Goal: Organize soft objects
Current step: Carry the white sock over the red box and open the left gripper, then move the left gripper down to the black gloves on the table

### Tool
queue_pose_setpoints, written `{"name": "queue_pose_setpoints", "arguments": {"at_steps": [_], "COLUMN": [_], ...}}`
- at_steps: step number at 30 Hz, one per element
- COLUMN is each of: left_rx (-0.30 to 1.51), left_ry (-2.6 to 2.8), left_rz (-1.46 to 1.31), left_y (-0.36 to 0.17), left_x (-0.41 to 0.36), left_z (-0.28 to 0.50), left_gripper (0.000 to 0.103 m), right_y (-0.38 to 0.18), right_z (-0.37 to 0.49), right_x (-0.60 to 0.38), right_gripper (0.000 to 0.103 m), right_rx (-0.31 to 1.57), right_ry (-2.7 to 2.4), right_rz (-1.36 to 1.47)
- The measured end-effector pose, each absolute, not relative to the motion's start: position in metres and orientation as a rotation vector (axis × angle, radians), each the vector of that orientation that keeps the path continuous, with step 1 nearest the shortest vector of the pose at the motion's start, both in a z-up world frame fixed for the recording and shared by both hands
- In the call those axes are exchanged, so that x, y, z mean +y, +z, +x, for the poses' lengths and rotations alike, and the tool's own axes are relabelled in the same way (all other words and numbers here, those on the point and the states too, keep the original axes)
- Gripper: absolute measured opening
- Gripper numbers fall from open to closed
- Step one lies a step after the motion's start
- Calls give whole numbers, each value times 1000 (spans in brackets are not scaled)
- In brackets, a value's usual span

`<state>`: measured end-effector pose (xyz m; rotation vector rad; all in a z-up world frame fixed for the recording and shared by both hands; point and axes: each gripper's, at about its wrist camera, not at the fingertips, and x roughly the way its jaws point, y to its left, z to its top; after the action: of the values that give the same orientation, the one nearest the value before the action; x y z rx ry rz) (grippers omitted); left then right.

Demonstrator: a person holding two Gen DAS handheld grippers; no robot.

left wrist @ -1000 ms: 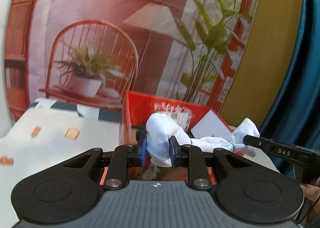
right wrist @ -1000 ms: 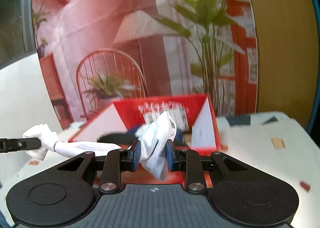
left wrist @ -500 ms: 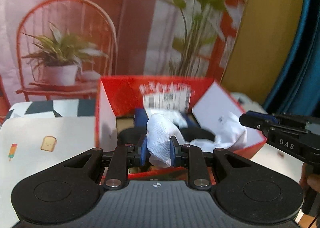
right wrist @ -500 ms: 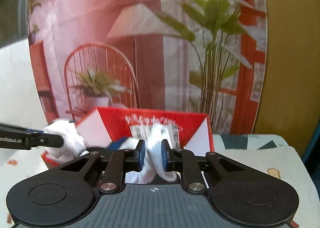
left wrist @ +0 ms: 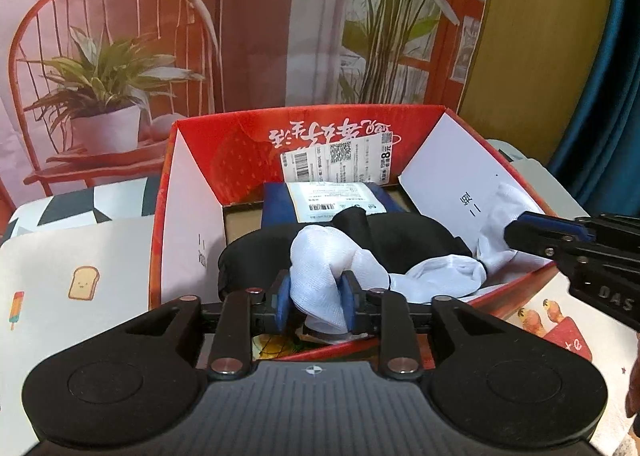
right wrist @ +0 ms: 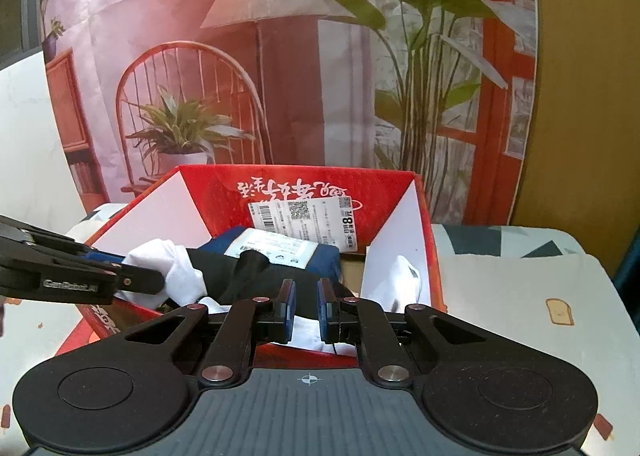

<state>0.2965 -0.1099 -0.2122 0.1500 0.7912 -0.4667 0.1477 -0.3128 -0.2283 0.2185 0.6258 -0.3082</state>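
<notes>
While the left gripper [left wrist: 314, 306] pinches one end of the white sock [left wrist: 320, 268] over the red box [left wrist: 192, 159], the right gripper [right wrist: 307, 308] sits with its jaws parted and nothing between them, its end of the sock lying loose against the box's right wall. Most of the sock already drapes over the black fabric [left wrist: 400, 236] inside (2 holds likely kept it stretched), so the left probably needs only to let go.

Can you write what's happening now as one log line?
left gripper: shut on white cloth | right gripper: grip unclear | white cloth: draped into red box | black cloth: inside box
</notes>
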Motion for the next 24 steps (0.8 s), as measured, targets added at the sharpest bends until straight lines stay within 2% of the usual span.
{"name": "queue_pose_setpoints", "arguments": {"at_steps": [1, 2, 3, 5, 7, 14, 16, 19, 24], "left_rx": [783, 770, 754, 730, 713, 658, 649, 646, 662], "left_ry": [-463, -457, -455, -454, -450, -418, -407, -395, -382], "left_rz": [155, 160, 161, 156, 137, 89, 77, 54, 33], "left_y": [-212, -211, -209, -204, -198, -181, -180, -181, -190], "left_x": [-109, -109, -108, -105, -100, -82, -77, -68, -51], "left_z": [295, 293, 293, 289, 285, 256, 245, 227, 202], "left_gripper": [50, 66, 73, 76, 80, 94, 98, 103, 103], "right_y": [-227, -225, -224, -221, -219, -213, -212, -212, -218], "right_z": [145, 142, 140, 135, 130, 110, 105, 95, 85], "right_x": [-314, -315, -315, -316, -317, -304, -298, -286, -273], "right_gripper": [16, 19, 24, 29, 44, 76, 92, 102, 103], "right_rx": [619, 610, 602, 588, 575, 538, 533, 527, 553], "right_ry": [-312, -317, -321, -330, -341, -332, -323, -306, -280], "right_rz": [222, 226, 227, 230, 237, 229, 220, 200, 207]}}
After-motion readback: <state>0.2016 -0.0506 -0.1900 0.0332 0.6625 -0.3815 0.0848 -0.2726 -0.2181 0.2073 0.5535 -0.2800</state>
